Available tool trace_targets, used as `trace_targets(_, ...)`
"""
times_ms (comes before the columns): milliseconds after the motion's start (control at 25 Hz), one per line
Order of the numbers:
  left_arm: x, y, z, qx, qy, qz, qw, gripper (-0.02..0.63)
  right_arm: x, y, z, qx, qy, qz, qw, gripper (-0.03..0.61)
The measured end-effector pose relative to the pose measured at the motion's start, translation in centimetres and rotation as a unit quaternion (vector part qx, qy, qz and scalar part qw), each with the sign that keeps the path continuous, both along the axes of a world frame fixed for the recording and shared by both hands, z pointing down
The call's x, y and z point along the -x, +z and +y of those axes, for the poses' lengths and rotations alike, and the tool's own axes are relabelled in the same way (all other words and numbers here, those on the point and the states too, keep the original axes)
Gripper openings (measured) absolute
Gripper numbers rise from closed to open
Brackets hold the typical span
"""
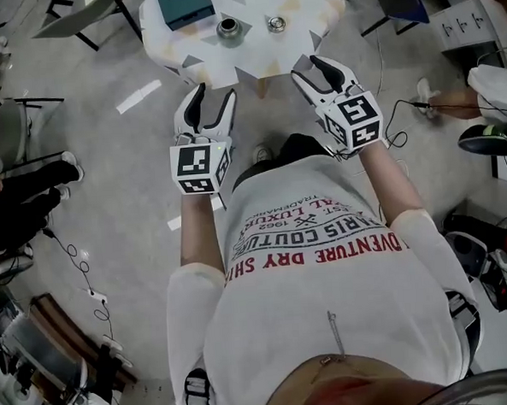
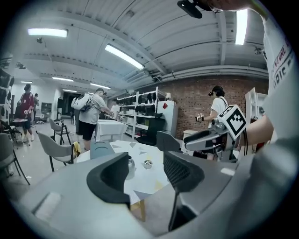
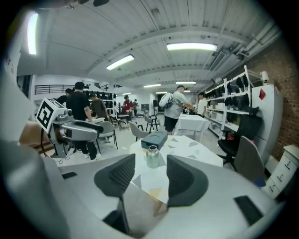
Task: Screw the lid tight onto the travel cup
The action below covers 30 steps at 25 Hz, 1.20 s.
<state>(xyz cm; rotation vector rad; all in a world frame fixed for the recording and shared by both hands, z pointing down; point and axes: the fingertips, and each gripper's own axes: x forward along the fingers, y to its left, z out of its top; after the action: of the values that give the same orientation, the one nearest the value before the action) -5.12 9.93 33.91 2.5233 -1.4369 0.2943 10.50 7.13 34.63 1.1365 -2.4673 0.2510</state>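
Shirt (image 1: 329, 321) "ADVENTURE DRY"; travel cup (image 1: 229, 28) beyond

We've got both grippers held out front, short of the table (image 1: 253, 59). Left forearm (image 1: 197, 231) and right forearm (image 1: 391, 180) are stretched toward it. Left gripper (image 1: 213, 107): jaws apart, nothing between them. Right gripper (image 1: 318, 75): jaws apart and empty too, slightly nearer the table. Both point at the table, tilted slightly down.

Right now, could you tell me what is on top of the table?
A lidless travel cup, its lid beside it, and a teal box; the cup's contents cannot be seen.
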Motion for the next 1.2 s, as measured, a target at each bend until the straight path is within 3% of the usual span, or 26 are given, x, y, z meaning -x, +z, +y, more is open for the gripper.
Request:
trace_targets(280,-1.1,5.6,-6.5,0.031,0.024,-0.011,0.9992,0.233,-0.5,5.9,-7.2,0.068,-0.009,0.042,0.997,0.184)
trace_targets(440,-2.4,9.5,-9.4,0.072,0.045,-0.024,0.9961,0.252,-0.8,9.3,-11.1,0.106,-0.036,0.059,0.992,0.2)
trace_targets(760,-2.4,16.8,-14.7,0.125,0.023,-0.062,0.9899,0.322,-0.4,15.5,-17.2,0.16,-0.083,0.093,0.979,0.229)
trace_targets(1000,-2.9,20.1,-17.0,0.143,0.022,-0.059,0.9877,0.348,0.1,19.9,-19.7,0.191,-0.088,0.118,0.97,0.238)
trace_targets(1200,-3.7,21.1,-18.5,0.133,0.03,-0.051,0.9893,0.37,0.3,22.3,-20.8,0.212,-0.087,0.135,0.964,0.245)
